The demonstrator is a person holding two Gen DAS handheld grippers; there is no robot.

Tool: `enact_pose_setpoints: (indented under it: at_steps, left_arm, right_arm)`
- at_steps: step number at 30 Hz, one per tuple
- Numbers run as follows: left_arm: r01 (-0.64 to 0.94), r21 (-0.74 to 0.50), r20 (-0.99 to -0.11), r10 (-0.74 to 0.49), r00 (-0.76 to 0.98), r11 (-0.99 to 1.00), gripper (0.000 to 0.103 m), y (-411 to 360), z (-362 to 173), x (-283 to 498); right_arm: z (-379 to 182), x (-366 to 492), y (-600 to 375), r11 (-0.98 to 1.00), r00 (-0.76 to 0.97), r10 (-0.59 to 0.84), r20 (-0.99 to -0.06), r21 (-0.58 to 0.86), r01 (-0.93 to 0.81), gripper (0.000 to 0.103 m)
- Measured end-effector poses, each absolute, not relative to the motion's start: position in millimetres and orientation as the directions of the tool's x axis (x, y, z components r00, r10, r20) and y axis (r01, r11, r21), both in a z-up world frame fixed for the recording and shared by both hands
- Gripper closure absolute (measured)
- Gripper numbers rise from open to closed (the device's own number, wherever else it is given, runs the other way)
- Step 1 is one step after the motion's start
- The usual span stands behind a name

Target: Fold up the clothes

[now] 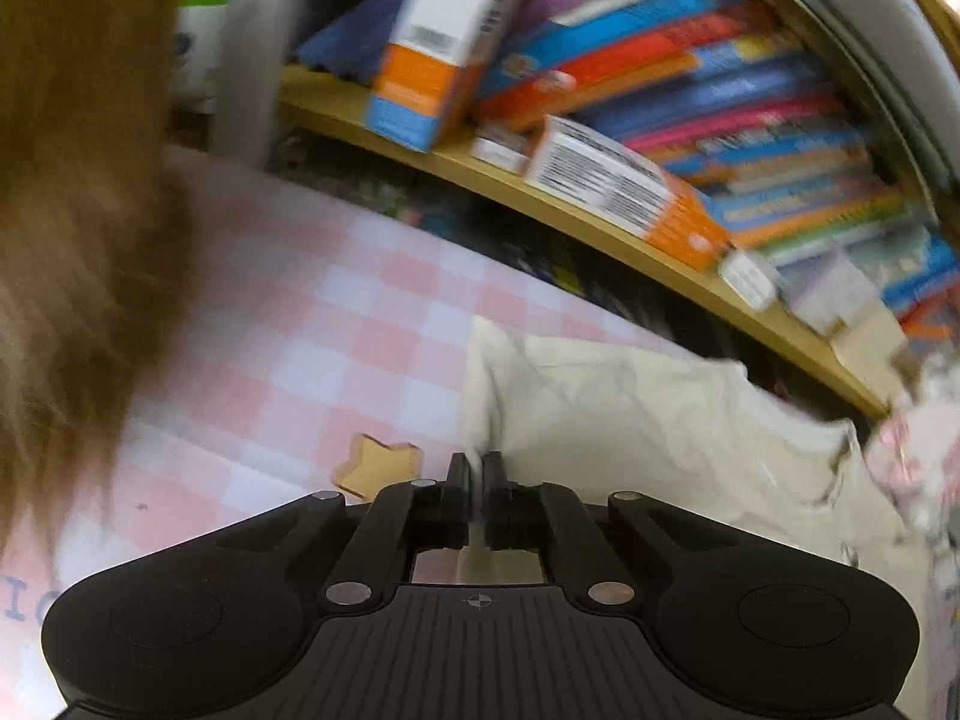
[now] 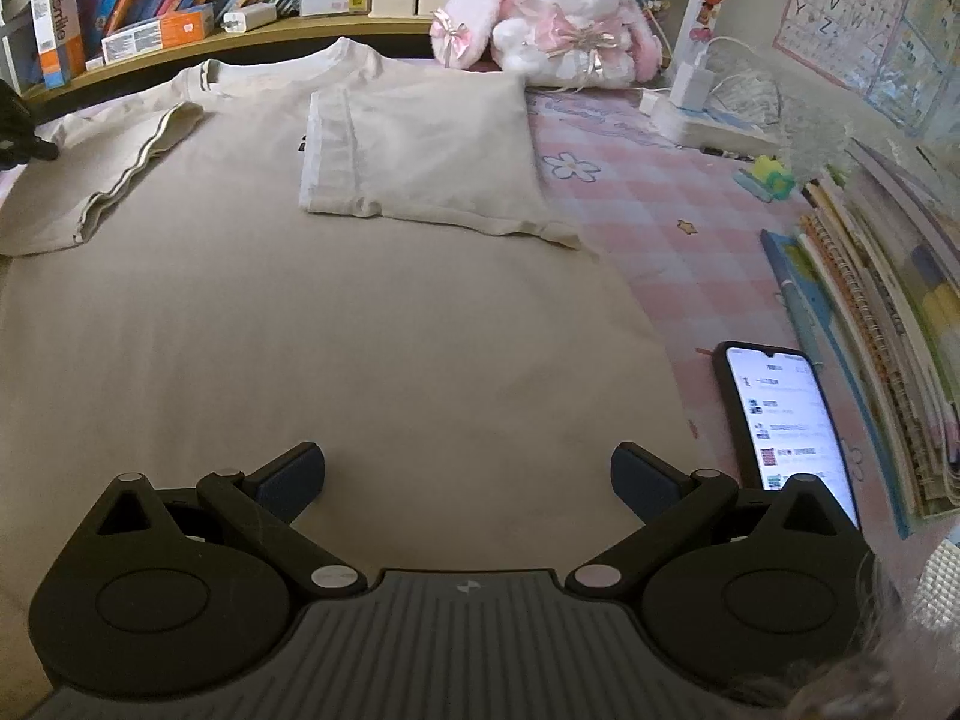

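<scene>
Black fingers of the left gripper (image 1: 475, 489) stand pressed nearly together, and a thin fold of cream cotton T-shirt (image 2: 336, 276) runs between them; motion blur softens that view, so I judge rather than see plainly that the cloth is truly pinched. Just left of those fingers lies a small tan star-shaped piece (image 1: 379, 463) on the pink-and-white checked tablecloth (image 1: 336, 330), and behind curves a yellow wooden shelf (image 1: 540, 204) of bright books.

From the right wrist view the shirt lies spread flat, collar toward the shelf. Its left sleeve (image 2: 129, 171) lies out near the left gripper, whose dark tip shows at the far left edge. Right of centre, the right sleeve and shoulder (image 2: 420, 156) are already turned inward over the chest, making a neat panel. That fits a fold partly made.

Nearest the lens, the right gripper (image 2: 468, 477) hovers over the shirt's lower part with its blue-padded fingers spread wide, gripping nothing. Further right, a lit black smartphone (image 2: 786, 426) rests on the tablecloth beside a row of spiral-bound books (image 2: 870, 324), and a pink-and-white plush rabbit (image 2: 552, 18) sits beyond the shirt.

This cloth looks light, soft and limp; it will sag and crease unless taken at hems, seams or corners with both claws.
</scene>
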State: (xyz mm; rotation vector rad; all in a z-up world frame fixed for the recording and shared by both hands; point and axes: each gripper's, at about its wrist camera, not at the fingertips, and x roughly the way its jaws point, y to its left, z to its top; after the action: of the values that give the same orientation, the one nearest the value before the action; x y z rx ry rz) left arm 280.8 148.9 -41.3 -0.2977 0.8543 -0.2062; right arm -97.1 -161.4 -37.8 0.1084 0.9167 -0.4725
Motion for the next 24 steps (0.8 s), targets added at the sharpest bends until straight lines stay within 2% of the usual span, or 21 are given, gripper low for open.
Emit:
enact_pose_setpoints:
  at_steps: [14, 16, 18, 21, 24]
  left_arm:
    - [0.01, -0.308, -0.712, -0.238, 0.66, 0.951, 0.099, 162.1, -38.1, 283.4]
    - [0.004, -0.301, -0.713, -0.227, 0.664, 0.954, 0.096, 163.8, -36.9, 282.6]
    - [-0.003, -0.293, -0.713, -0.217, 0.667, 0.956, 0.082, 165.4, -35.7, 281.9]
    - [0.0, -0.285, -0.702, -0.209, 0.681, 0.959, 0.068, 167.0, -29.5, 273.2]
    - [0.007, -0.269, -0.697, -0.2, 0.689, 0.963, 0.064, 167.8, -21.4, 253.3]
  right_arm:
    - [-40.6, -102.1, -168.5, 0.897, 0.516, -0.344, -0.784, -0.111, 0.429, 0.0]
    - [-40.4, -102.8, -170.2, 0.899, 0.52, -0.342, -0.783, -0.112, 0.424, 0.0]
    - [-40.4, -102.9, -172.9, 0.901, 0.523, -0.341, -0.781, -0.112, 0.42, 0.0]
    - [-38.4, -103.9, -176.1, 0.907, 0.536, -0.336, -0.775, -0.111, 0.407, 0.0]
    - [-36.6, -104.4, -180.2, 0.916, 0.555, -0.321, -0.768, -0.102, 0.389, 0.0]
